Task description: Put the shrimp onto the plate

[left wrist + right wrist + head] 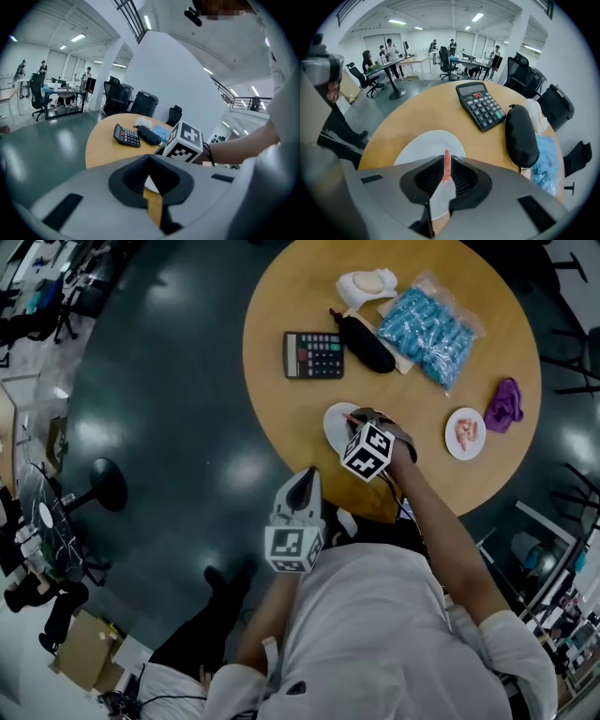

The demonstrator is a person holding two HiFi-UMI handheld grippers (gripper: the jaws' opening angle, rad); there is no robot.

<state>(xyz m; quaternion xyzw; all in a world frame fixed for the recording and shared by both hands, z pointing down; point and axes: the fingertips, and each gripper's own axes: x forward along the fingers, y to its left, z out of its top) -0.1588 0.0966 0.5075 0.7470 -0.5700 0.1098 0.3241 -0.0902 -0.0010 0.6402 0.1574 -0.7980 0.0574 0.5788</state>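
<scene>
No text can be read. The calculator [313, 355] keys are too small; the cube [367, 451] on the right gripper [446, 161] bears only square markers.

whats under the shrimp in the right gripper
The white plate lies below the shrimp, which the right gripper is shut on. The plate's near part is covered by the gripper.
</scene>
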